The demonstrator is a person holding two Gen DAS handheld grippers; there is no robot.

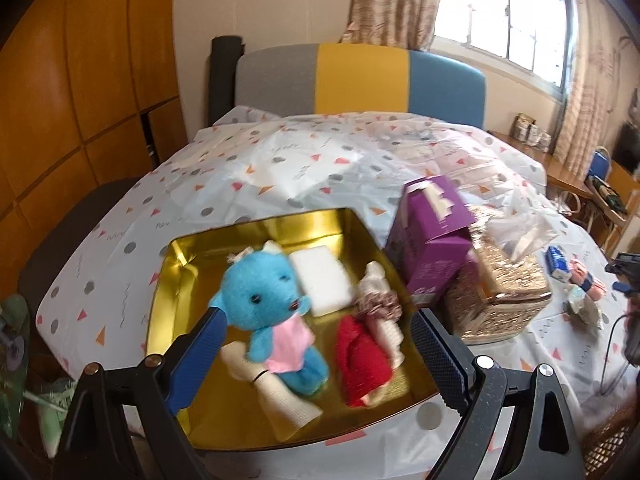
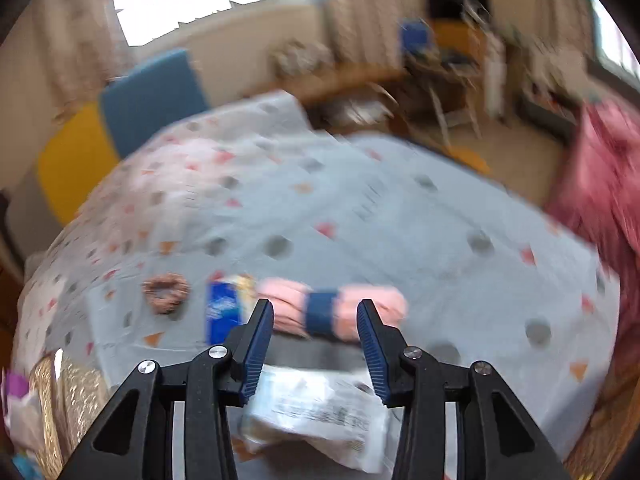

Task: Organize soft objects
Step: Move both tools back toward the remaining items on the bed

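Note:
A gold tray (image 1: 256, 228) on the bed holds a blue teddy bear in a pink dress (image 1: 272, 308), a white sponge (image 1: 322, 280), a red cloth (image 1: 362, 356), cream rolls (image 1: 276, 392) and a scrunchie (image 1: 378, 304). My left gripper (image 1: 316, 344) is open above the tray, empty. My right gripper (image 2: 316, 316) is open just before a pink roll with a blue band (image 2: 332, 312). A blue packet (image 2: 222, 316) and a brown scrunchie (image 2: 166, 292) lie to its left. A plastic-wrapped pack (image 2: 320, 412) lies under the fingers.
A purple box (image 1: 428, 244) and a gold woven basket (image 1: 496, 292) stand right of the tray. The pink roll also shows at the far right of the left wrist view (image 1: 586, 280). A pink cloth (image 2: 600, 184) hangs at the bed's right. A wooden desk (image 1: 560, 168) stands beyond.

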